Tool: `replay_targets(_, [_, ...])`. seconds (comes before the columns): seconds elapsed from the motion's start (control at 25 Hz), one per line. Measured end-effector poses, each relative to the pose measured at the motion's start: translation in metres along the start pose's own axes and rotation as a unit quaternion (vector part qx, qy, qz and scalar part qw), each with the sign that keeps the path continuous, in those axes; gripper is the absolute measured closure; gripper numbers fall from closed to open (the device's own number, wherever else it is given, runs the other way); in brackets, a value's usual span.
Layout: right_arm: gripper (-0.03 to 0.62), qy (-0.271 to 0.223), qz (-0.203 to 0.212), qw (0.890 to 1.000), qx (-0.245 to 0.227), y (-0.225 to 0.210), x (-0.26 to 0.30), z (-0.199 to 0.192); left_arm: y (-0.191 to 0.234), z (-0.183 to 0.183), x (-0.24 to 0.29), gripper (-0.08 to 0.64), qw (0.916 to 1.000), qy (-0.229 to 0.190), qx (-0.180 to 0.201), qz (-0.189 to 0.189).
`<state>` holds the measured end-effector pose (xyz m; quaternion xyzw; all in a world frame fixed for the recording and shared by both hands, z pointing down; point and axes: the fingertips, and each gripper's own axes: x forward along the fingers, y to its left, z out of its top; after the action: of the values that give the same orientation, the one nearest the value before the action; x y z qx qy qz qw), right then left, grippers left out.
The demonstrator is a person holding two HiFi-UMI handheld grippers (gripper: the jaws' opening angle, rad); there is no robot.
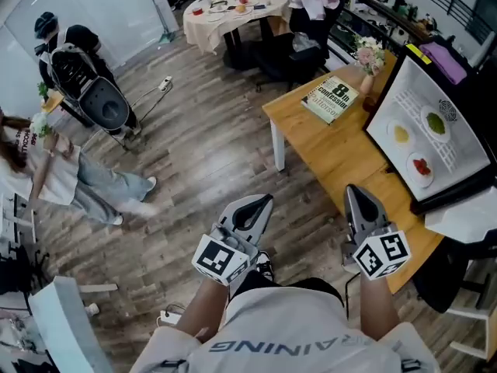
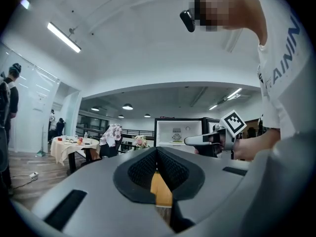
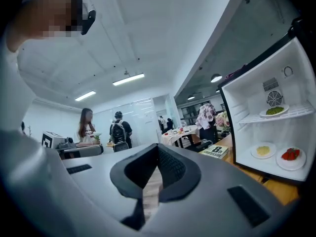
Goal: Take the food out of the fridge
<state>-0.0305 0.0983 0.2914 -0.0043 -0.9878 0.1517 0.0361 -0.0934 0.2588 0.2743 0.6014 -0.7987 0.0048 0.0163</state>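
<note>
The wooden table (image 1: 326, 142) runs from 1 o'clock down to 4 o'clock in the head view, set on a plank floor (image 1: 194, 154) in a big open room with white walls and strip lights overhead. At its 3 o'clock end stands the small fridge (image 1: 411, 92), door open and white inside. The green food (image 1: 436, 123) sits on a plate on the upper shelf. The yellow food (image 1: 401, 134) and the red food (image 1: 421, 165) are on plates on the fridge bottom.

A book (image 1: 330, 99) lies flat on the table at 1 o'clock, with flowers (image 1: 369, 55) in a vase just beyond it. A round table (image 1: 233, 10) under a cloth stands at 12 o'clock, and a person (image 1: 54, 169) is at 9 o'clock.

The left tool (image 1: 256, 203) is held over the floor at 6 o'clock, clenched on nothing. The right tool (image 1: 353, 193) is over the table's near end, also clenched and empty, short of the fridge.
</note>
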Motion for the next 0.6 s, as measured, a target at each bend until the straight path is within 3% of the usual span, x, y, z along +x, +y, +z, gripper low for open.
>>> replay_targets(0.32, [0.572, -0.026, -0.129, 0.991, 0.006, -0.034, 0.006, 0.006, 0.044, 0.000, 0.056, 0.551, 0.9942, -0.004, -0.002, -0.108])
replay_targets(0.6, [0.572, -0.053, -0.221, 0.974, 0.010, -0.066, -0.032, 0.016, 0.021, 0.000, 0.113, 0.551, 0.9796, -0.007, -0.007, -0.201])
